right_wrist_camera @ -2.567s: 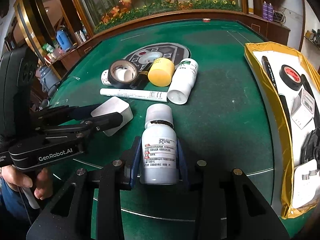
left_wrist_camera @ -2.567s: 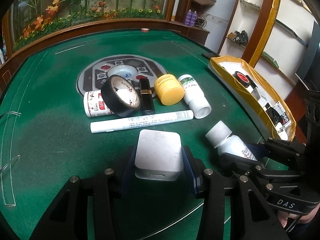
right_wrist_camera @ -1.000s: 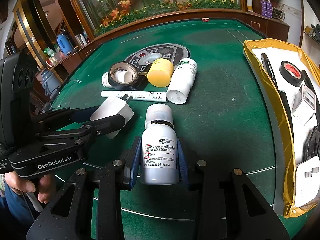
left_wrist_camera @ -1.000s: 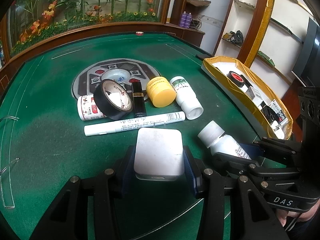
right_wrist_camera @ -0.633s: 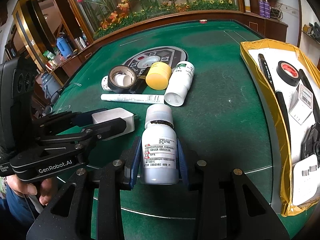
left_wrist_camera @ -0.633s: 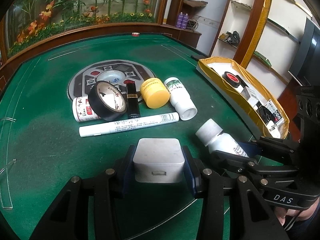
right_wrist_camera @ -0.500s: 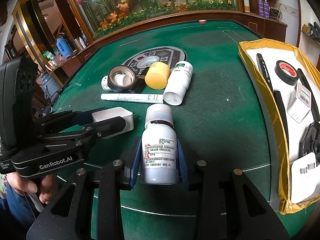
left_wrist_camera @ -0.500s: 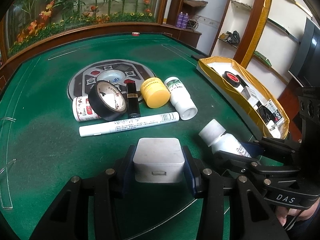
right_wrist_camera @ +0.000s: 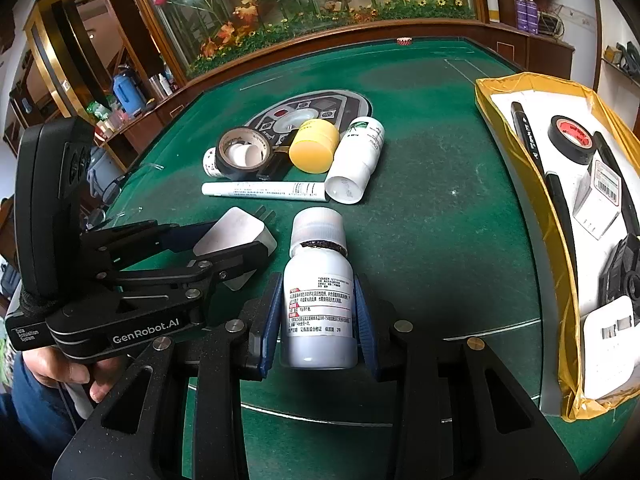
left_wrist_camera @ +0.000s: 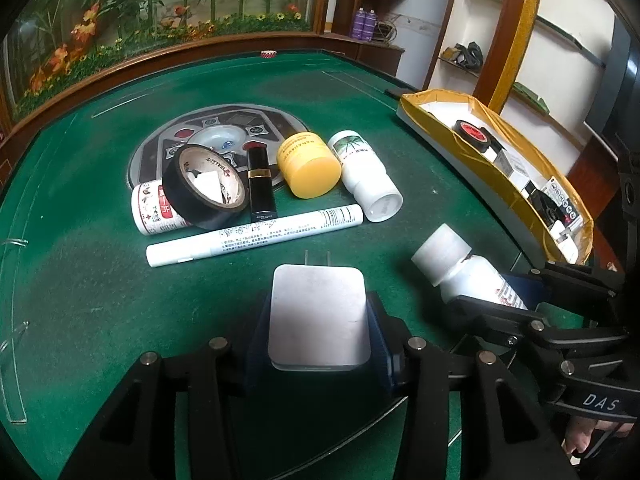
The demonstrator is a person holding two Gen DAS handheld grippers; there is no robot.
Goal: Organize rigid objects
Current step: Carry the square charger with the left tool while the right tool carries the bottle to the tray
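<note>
Tilted flat again, charger (left_wrist_camera: 318, 318) sits pinched in left tongs (left_wrist_camera: 318, 344), prongs forward.

Game room: green-felt mahjong table (left_wrist_camera: 100, 280), wood rail, shelves, flower display (right_wrist_camera: 280, 12).

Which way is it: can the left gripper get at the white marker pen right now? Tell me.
Probably not yet. The left gripper is shut on the white charger, so its jaws are full, though nothing lies between it and the white marker pen.
</note>
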